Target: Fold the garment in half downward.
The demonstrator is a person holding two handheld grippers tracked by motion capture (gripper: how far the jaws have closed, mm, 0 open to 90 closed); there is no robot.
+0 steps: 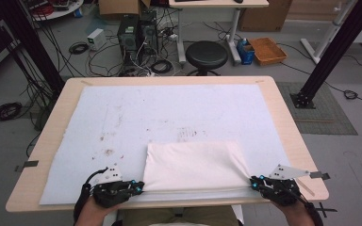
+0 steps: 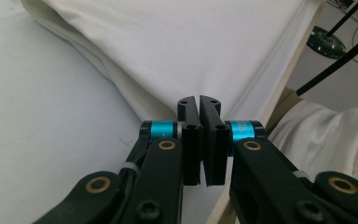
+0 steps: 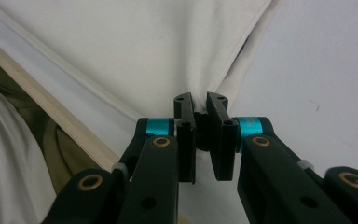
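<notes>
Near edge of the table (image 1: 37, 155): the left gripper (image 1: 139, 187) and right gripper (image 1: 253, 182) are each clamped on one near corner of the single folded white cloth (image 1: 193, 165), so its near hem runs taut between them, long axis left to right. The cloth's body lies forward of both grippers on the one white mat (image 1: 169, 113); both hands stand equally near.

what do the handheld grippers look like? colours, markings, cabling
Both the left gripper and the right gripper are black, with two flat black jaws, cyan bands beside each jaw, brass-coloured pivot rings and white zip ties on the links. Each carries a grey three-cornered plate on top; a black cable loops from the left one.
</notes>
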